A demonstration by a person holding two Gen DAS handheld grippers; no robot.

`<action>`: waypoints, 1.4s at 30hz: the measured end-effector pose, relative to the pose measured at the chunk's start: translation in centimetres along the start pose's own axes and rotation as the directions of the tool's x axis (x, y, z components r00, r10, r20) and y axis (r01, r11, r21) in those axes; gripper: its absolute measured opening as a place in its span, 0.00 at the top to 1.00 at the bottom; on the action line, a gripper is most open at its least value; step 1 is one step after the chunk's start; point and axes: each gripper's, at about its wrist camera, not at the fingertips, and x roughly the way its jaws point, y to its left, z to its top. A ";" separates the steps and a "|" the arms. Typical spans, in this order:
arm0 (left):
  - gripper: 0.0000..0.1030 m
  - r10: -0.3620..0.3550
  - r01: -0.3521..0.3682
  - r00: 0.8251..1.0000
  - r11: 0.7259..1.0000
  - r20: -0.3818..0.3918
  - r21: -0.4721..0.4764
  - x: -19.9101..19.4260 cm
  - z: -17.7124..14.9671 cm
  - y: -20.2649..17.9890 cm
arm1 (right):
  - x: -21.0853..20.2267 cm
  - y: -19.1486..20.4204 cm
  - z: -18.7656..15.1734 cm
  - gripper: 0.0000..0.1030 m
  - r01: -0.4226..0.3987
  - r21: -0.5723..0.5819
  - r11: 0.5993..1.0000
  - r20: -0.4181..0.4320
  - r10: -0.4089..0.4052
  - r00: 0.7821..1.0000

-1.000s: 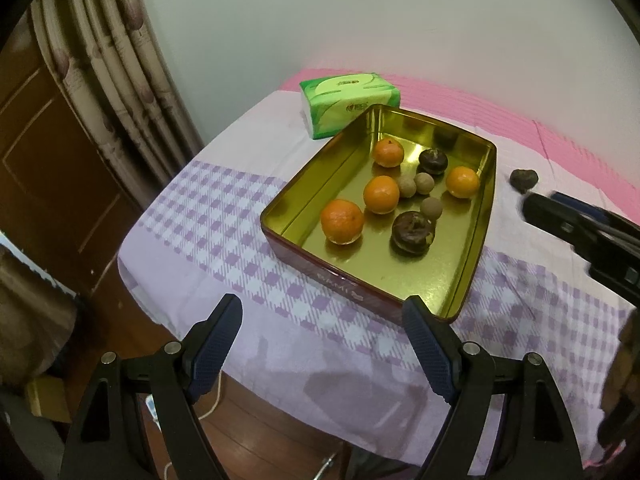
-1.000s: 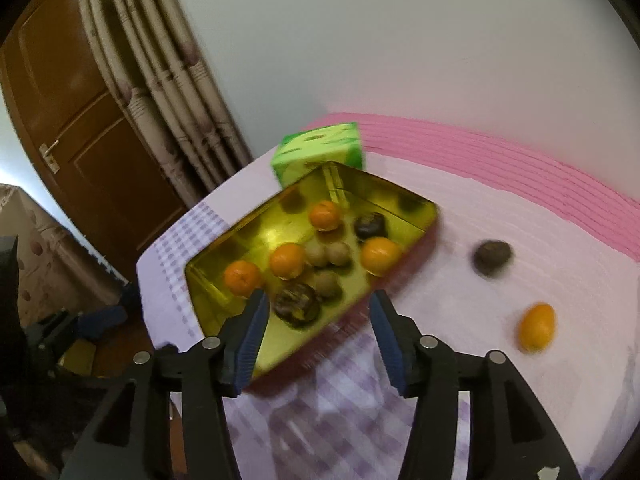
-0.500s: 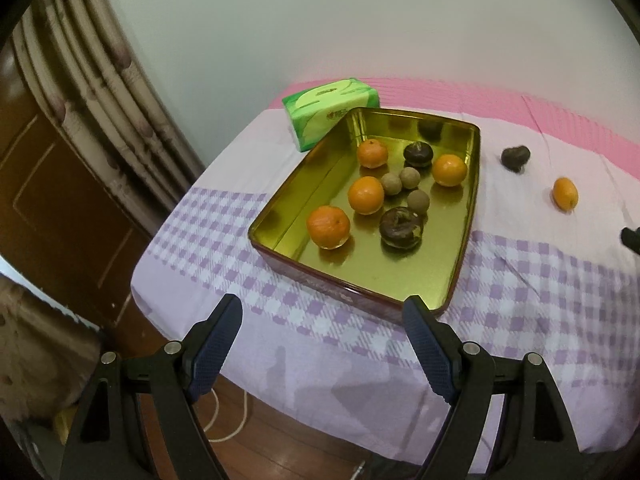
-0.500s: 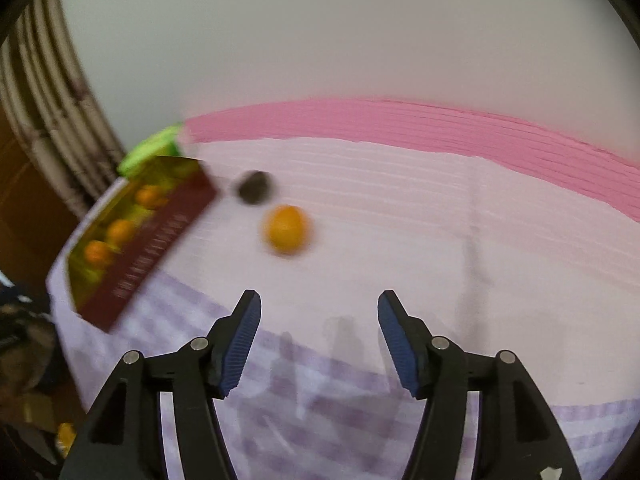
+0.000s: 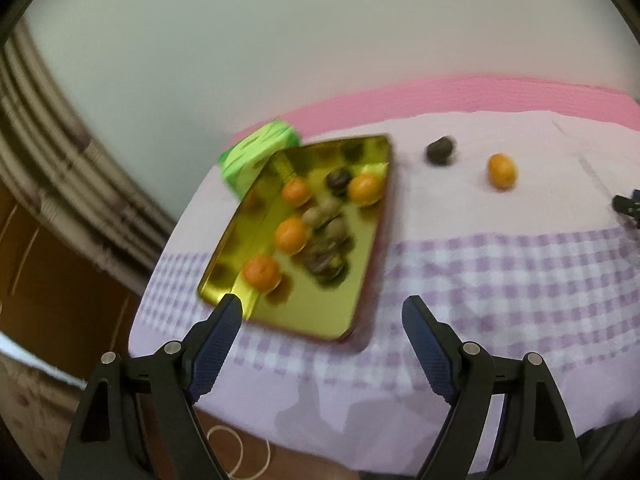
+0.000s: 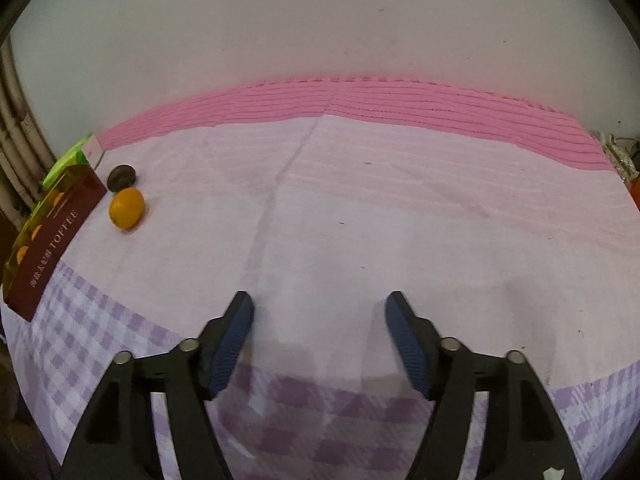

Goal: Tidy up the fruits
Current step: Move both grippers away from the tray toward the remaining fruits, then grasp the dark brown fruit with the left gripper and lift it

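Note:
A gold tin tray (image 5: 360,280) holds several oranges, small brown fruits and dark fruits. In the right wrist view its dark red side wall (image 6: 52,248) is at the far left. On the cloth to the tray's right lie a loose orange (image 5: 501,170) (image 6: 126,208) and a dark round fruit (image 5: 440,149) (image 6: 122,177). My left gripper (image 5: 322,316) is open and empty, above the tray's near edge. My right gripper (image 6: 320,312) is open and empty, above bare cloth well to the right of the loose fruits. Its tip shows in the left wrist view (image 5: 628,205).
A green tissue box (image 5: 256,156) stands behind the tray's far left corner. The table has a pink and purple-checked cloth (image 6: 360,208) and stands against a white wall. Curtains (image 5: 60,152) and a wooden door are to the left. The table's near edge drops to the floor.
The left gripper has swung right, so the tray sits further left and the view is blurred. The right gripper has turned further right, so the loose fruits moved to its far left.

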 end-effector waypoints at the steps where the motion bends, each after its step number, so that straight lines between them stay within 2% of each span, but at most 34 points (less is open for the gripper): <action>1: 0.20 -0.023 0.023 1.000 1.000 0.008 0.015 -0.1 0.7 -0.4 | -0.1 -0.2 -0.1 0.33 -0.002 -0.004 1.000 0.005 0.002 1.000; 4: 0.20 -0.120 0.118 0.993 0.991 0.015 0.066 0.0 3.2 -1.7 | 0.0 -0.3 0.1 0.30 -0.015 -0.002 1.000 0.011 0.016 1.000; 6: 0.20 -0.199 0.198 0.980 0.976 0.009 0.088 0.4 5.1 -2.4 | 0.0 -0.7 0.0 0.28 -0.031 0.007 1.000 0.013 0.031 0.999; 8: 0.20 -0.312 0.312 0.950 0.945 -0.011 0.102 1.3 7.3 -3.3 | 0.0 -0.6 0.1 0.26 -0.046 0.013 0.999 0.015 0.045 0.999; 10: 0.20 -0.379 0.380 0.925 0.919 -0.026 0.105 2.4 9.4 -4.0 | 0.0 -0.8 0.1 0.25 -0.061 0.020 0.998 0.017 0.061 0.998; 11: 0.20 -0.403 0.404 0.915 0.908 -0.035 0.110 3.4 10.8 -4.5 | -0.1 -0.9 0.1 0.23 -0.068 0.022 0.997 0.018 0.067 0.998; 13: 0.20 -0.422 0.424 0.905 0.897 -0.047 0.123 4.9 12.9 -5.2 | -0.1 -1.1 0.1 0.21 -0.084 0.027 0.996 0.019 0.084 0.996; 16: 0.20 -0.490 0.506 0.862 0.836 -0.126 0.212 8.4 15.9 -7.0 | -0.3 -1.5 0.1 0.19 -0.106 0.038 0.994 0.024 0.105 0.994; 19: 0.20 -0.480 0.512 0.859 0.808 -0.176 0.292 10.9 17.5 -8.2 | -0.3 -1.8 0.1 0.18 -0.136 0.057 0.989 0.032 0.134 0.990; 20: 0.20 -0.480 0.521 0.853 0.793 -0.204 0.316 11.8 17.9 -8.7 | -0.3 -1.9 0.2 0.18 -0.143 0.062 0.988 0.035 0.141 0.989; 24: 0.23 -0.466 0.532 0.847 0.759 -0.256 0.375 14.1 18.2 -9.8 | -0.4 -2.2 0.1 0.17 -0.166 0.078 0.983 0.043 0.164 0.986; 26: 0.24 -0.479 0.556 0.830 0.743 -0.285 0.373 15.3 18.4 -10.2 | -0.4 -2.3 0.2 0.16 -0.171 0.080 0.982 0.043 0.168 0.985; 30: 0.27 -0.483 0.578 0.815 0.722 -0.321 0.380 17.1 18.1 -10.8 | -0.3 -2.3 0.1 0.13 -0.180 0.078 0.981 0.042 0.177 0.983; 33: 0.38 -0.494 0.605 0.794 0.703 -0.354 0.375 18.2 17.6 -11.3 | -0.2 -2.2 0.2 0.11 -0.181 0.071 0.981 0.039 0.179 0.983; 35: 0.54 -0.489 0.603 0.795 0.702 -0.359 0.379 18.9 17.2 -11.4 | -0.2 -2.0 0.2 0.09 -0.178 0.066 0.982 0.036 0.176 0.984; 36: 0.62 -0.501 0.619 0.781 0.698 -0.372 0.360 19.3 17.0 -11.3 | -0.2 -1.9 0.2 0.09 -0.178 0.065 0.982 0.035 0.176 0.984; 37: 0.62 -0.530 0.639 0.765 0.697 -0.367 0.325 19.4 17.0 -11.0 | -0.1 -1.9 0.2 0.08 -0.178 0.063 0.982 0.034 0.176 0.984; 38: 0.62 -0.537 0.639 0.765 0.704 -0.356 0.310 19.4 16.9 -10.8 | -0.2 -1.8 0.2 0.08 -0.178 0.062 0.982 0.034 0.176 0.984; 42: 0.63 -0.530 0.608 0.789 0.747 -0.312 0.269 18.5 16.1 -10.3 | -0.3 -1.8 0.1 0.07 -0.178 0.061 0.982 0.033 0.176 0.984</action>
